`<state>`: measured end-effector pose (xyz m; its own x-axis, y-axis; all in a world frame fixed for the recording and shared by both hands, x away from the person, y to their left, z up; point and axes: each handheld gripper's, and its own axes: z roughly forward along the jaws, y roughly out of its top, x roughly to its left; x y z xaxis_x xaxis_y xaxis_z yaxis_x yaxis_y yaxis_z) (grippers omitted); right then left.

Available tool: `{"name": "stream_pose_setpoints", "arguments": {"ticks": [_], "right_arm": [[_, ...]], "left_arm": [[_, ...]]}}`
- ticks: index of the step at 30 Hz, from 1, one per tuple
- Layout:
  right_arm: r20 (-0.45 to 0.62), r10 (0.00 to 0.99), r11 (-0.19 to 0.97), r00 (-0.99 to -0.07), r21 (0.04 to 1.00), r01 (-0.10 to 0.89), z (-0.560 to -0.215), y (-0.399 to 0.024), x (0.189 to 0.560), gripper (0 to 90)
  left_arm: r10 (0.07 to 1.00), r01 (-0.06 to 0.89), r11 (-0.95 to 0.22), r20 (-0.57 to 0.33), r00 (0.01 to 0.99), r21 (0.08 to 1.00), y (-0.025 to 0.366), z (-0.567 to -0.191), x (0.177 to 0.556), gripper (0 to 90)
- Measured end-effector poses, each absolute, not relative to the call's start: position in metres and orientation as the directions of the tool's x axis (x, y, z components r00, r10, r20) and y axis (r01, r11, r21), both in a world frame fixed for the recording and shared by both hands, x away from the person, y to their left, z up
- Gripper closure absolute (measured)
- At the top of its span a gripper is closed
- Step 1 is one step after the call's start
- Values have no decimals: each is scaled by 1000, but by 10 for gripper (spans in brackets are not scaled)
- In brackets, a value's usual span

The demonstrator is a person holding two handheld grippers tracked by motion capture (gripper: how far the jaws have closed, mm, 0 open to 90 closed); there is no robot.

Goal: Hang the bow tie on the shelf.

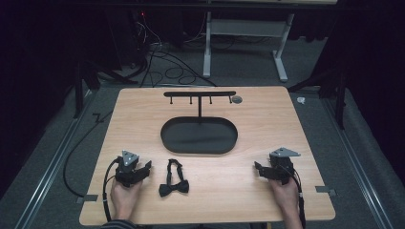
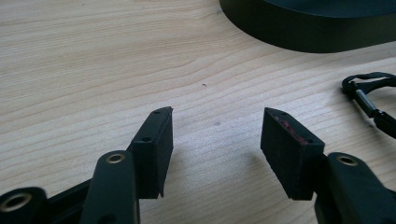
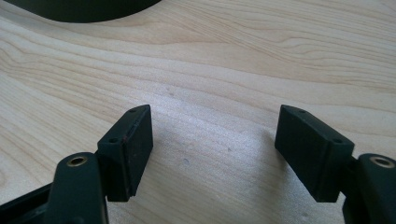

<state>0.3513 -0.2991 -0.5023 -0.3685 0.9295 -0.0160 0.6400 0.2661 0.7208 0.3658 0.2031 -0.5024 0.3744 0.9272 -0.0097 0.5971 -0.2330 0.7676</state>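
Both hands rested at the near edge of the tabletop, left gripper and right gripper with jaws spread, grasping nothing. Between them, just beside the left gripper, lay the black bow tie, before the black oval tray.

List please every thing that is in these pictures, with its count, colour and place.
bow tie: 1, black, near edge of the table, between the two claws, closer to the left one
stand: 1, black, oval tray base at mid table, with a post and a hook bar on top
disc: 1, grey, small, by the right end of the hook bar
table: 1, light wood, centre
cables: several, black, on the floor behind the table
frame: 1, white, on the floor behind
left claw: 1, black, open, left of the bow tie
right claw: 1, black, open, near right
hands: 2, at the near edge
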Motion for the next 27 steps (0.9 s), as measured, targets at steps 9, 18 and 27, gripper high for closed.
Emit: {"name": "stream_pose_setpoints", "arguments": {"ticks": [9,18,27], "right_arm": [[-16,930,266,-368,721,640,-502,-299,351,290],[-14,930,265,-367,720,642,-502,-299,351,290],[-14,930,265,-368,720,642,-502,-299,351,290]], "left_arm": [[916,587,-233,-28,401,775,201,-496,362,452],[895,589,-265,-33,445,763,190,-491,359,456],[872,580,-279,-51,487,765,179,-482,356,453]]}}
